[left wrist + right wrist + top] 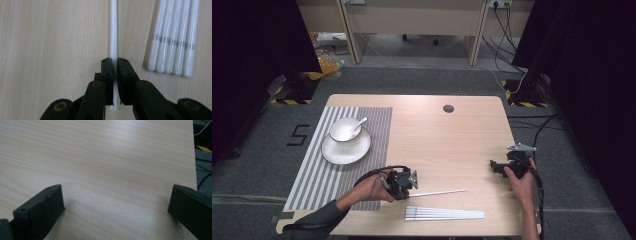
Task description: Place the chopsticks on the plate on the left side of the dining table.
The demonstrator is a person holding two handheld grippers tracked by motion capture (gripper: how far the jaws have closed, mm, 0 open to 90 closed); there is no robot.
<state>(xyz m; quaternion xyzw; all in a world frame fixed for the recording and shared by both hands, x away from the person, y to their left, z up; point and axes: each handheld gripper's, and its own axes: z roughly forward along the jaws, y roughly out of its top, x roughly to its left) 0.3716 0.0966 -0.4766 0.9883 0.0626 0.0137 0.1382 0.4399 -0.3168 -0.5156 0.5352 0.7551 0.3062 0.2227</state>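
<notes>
One white stick (114, 32) clamped in left tool (115, 72) — right tool (115, 205) agape.

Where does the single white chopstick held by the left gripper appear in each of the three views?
High view: white chopstick lies low centre, running right from the left gripper.
Left gripper view: upright at centre, pinched between the jaws.
Right gripper view: not in it.
Shared landmark: the row of white chopsticks beside it.
</notes>
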